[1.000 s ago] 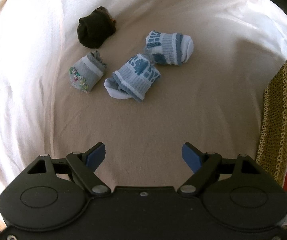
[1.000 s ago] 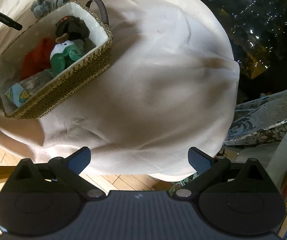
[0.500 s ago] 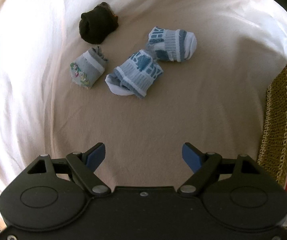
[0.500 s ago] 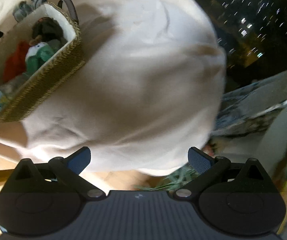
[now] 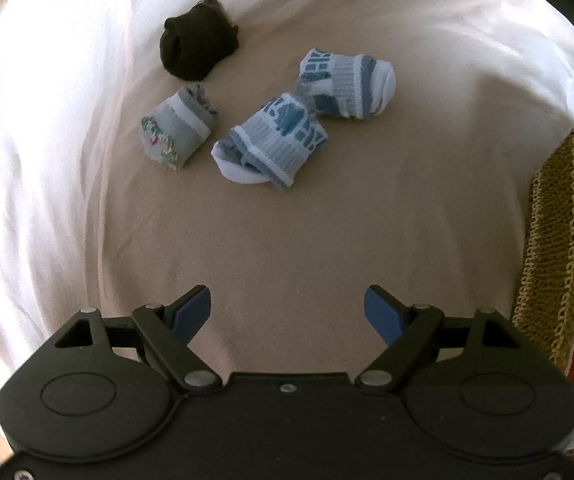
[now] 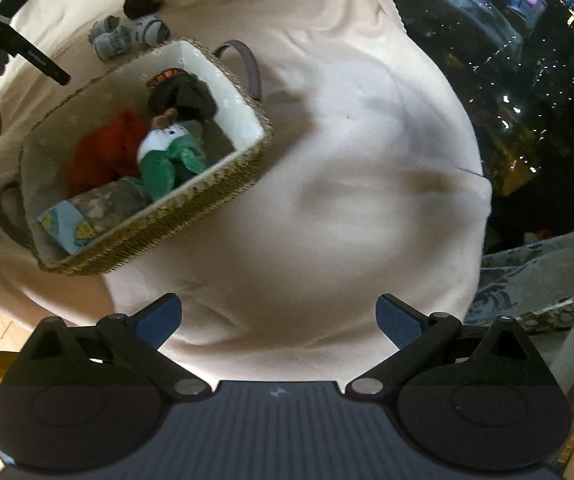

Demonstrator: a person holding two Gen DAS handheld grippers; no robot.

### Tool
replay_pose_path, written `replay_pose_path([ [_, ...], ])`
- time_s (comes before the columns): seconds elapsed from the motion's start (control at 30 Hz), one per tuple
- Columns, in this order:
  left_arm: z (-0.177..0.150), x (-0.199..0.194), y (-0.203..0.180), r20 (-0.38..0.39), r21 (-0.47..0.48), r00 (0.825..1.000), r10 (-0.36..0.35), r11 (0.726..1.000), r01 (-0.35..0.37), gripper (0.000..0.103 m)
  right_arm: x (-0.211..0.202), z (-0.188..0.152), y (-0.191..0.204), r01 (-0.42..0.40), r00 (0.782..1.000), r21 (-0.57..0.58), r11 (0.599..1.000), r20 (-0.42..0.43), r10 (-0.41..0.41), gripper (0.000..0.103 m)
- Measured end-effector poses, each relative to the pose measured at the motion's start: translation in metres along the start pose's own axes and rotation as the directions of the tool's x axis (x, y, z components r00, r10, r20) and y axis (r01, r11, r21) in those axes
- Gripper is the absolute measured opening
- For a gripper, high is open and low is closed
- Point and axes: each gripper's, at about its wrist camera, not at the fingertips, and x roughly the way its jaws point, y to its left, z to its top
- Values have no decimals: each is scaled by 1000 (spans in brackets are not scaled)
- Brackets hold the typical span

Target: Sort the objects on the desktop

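Nearest the left camera, left tool [image 5: 287,312]: jaws spread wide over bare cloth, nothing between the blue pads.
Nearest the right camera, right tool [image 6: 278,318]: jaws likewise spread wide, nothing held, poised at the near edge of the draped bench.
Cloth [image 5: 287,232]: cream sheet covering the bench, creased toward its edges.
Blue-and-white rolled sock [image 5: 271,142]: lying on the cloth beyond the left tool, well apart from it.
Grey rolled sock [image 5: 177,134]: just left of that one, a coloured pattern on its near end.
Second blue-and-white sock [image 5: 347,82]: a little farther back and to the right, its end touching the first (or very nearly so).
Dark sock bundle [image 5: 197,46]: farthest of the four, behind the grey one.
Woven basket [image 6: 191,216]: on the cloth, to the right of the socks in the left view; white lining, dark loop handles.
Basket contents: a green-and-white soft item [image 6: 171,156], something red [image 6: 107,152], a dark bundle [image 6: 185,96], a pale printed roll [image 6: 87,216] at the near end.
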Motion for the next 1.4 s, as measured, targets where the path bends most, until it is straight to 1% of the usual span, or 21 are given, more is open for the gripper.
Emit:
replay_pose_path([
  [0.1, 1, 1, 3, -6, -11, 1000, 0, 1000, 0, 80, 4, -7, -25, 44, 998, 45, 998, -52, -42, 102],
  [0.17, 2, 3, 4, -10, -20, 1000, 3, 1000, -3, 80, 8, -11, -42, 35, 997, 90, 995, -71, -29, 102],
  [0.33, 3, 7, 8, -24, -45, 1000, -8, 999, 7, 80, 20, -18, -58, 43, 994, 126, 991, -108, -29, 102],
  [0.43, 3, 7, 8, -25, -47, 1000, -2, 999, 1, 80, 24, -19, -57, 45, 993, 128, 991, -111, -30, 102],
  [0.57, 3, 7, 9, -28, -53, 1000, -6, 999, 5, 80, 19, -19, -53, 87, 990, 102, 991, -117, -74, 102],
  [0.7, 3, 7, 9, -27, -54, 1000, -3, 999, 2, 80, 15, -19, -55, 85, 992, 108, 990, -100, -74, 102],
  [1.0, 2, 8, 11, -31, -62, 999, -7, 998, 5, 80, 21, -17, -56, 78, 991, 98, 992, -115, -66, 102],
  [1.1, 2, 8, 12, -35, -66, 999, -7, 998, 4, 80, 23, -17, -55, 92, 988, 86, 992, -128, -81, 102],
  [1.23, 2, 9, 11, -40, -65, 999, -7, 998, 4, 80, 27, -16, -56, 84, 988, 83, 993, -133, -72, 102],
  [1.33, 1, 9, 11, -45, -68, 999, -13, 998, 10, 80, 32, -16, -58, 40, 989, 87, 995, -147, -27, 102],
  [1.4, 2, 9, 12, -44, -67, 999, -20, 998, 17, 80, 26, -15, -55, 96, 989, 67, 993, -121, -88, 102],
])
